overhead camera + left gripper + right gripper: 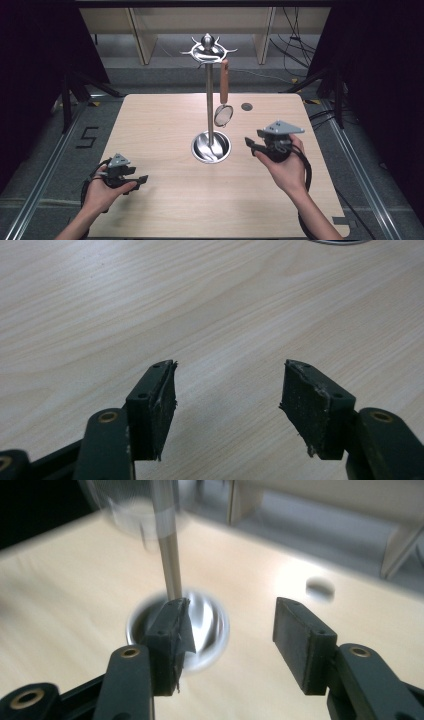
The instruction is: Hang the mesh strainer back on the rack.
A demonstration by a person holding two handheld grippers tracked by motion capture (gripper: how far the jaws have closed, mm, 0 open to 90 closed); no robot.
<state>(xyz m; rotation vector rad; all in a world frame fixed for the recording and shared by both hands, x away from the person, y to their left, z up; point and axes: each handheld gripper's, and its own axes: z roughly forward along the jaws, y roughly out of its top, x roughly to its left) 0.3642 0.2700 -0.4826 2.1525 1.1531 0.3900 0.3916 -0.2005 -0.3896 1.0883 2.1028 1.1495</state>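
Table: light wood-grain tabletop with rounded corners; a small dark round hole sits in its far part, right of the stand.
Utensil stand: polished metal stand at table centre, made up of a round dish-shaped base, an upright pole and a hooked crown at the top.
Hanging utensil: a small mesh strainer with a brown handle hangs from a hook on the right side of the crown; its round head hangs just beside the pole, above the base and clear of it.
Left gripper: left gripper held in the person's left hand low over the near-left part of the table, well apart from the stand, pointing right.
Left gripper, jaw state: in the left gripper view the two black jaws stand wide apart with bare wood between them; nothing is gripped. The pads show frayed edges.
Right gripper: right gripper held in the right hand to the right of the stand base, near it but not touching, pointing left.
Right gripper, jaw state: in the right gripper view the jaws are spread apart and hold nothing; the blurred base and pole lie beyond the left jaw.
Surroundings: grey floor, cables and pale furniture legs beyond the far table edge.
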